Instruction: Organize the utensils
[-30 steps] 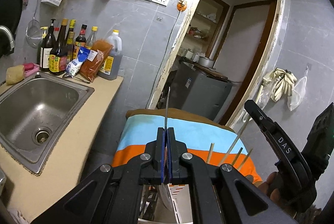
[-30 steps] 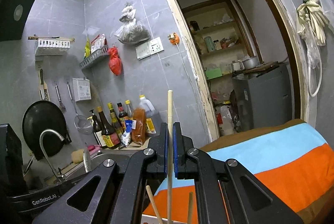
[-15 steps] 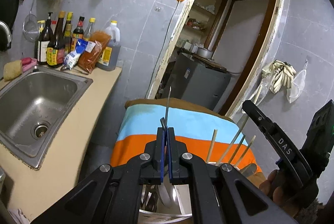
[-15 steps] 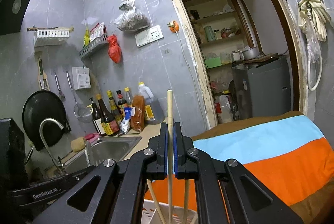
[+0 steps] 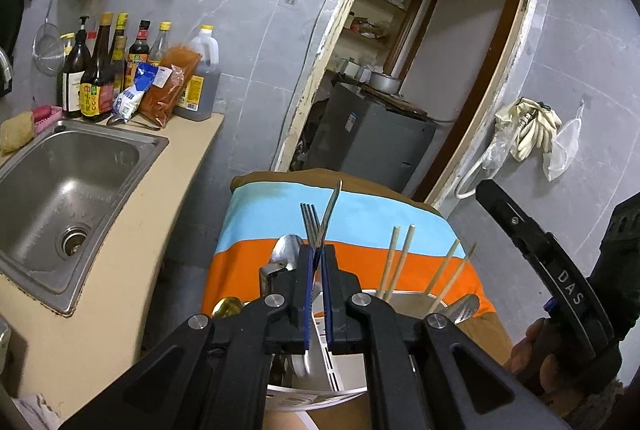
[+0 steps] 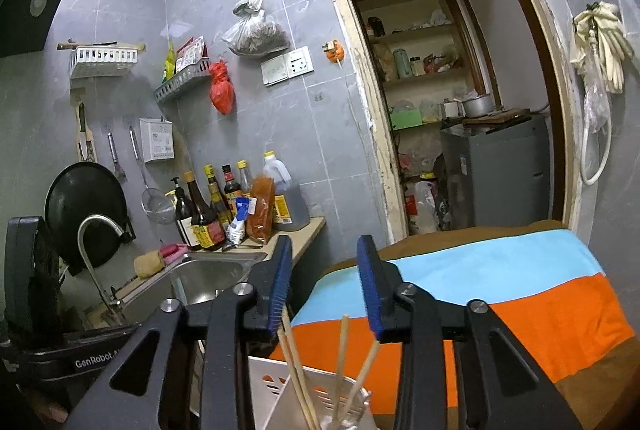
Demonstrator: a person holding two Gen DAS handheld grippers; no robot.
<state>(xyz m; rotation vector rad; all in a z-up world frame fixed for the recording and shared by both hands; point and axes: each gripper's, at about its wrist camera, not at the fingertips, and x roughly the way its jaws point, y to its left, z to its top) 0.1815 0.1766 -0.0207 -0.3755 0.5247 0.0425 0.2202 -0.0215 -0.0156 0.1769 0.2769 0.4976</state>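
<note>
Since a second ago the right gripper point(image 6: 326, 286) has let go of its chopstick: its jaws now stand wide apart above the chopsticks point(image 6: 298, 370), which lean upright in the white holder point(image 6: 272, 376). The left gripper point(image 5: 316, 294) has sunk toward the holder point(image 5: 326, 370), jaws still pinched on a knife point(image 5: 331, 207) standing upright beside the fork point(image 5: 309, 226), blade tip up. Release straight down looks next.

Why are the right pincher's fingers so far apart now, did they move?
Yes. The right gripper opened: its fingers were shut on a chopstick, and now they stand wide apart above the chopsticks in the white holder.
</note>
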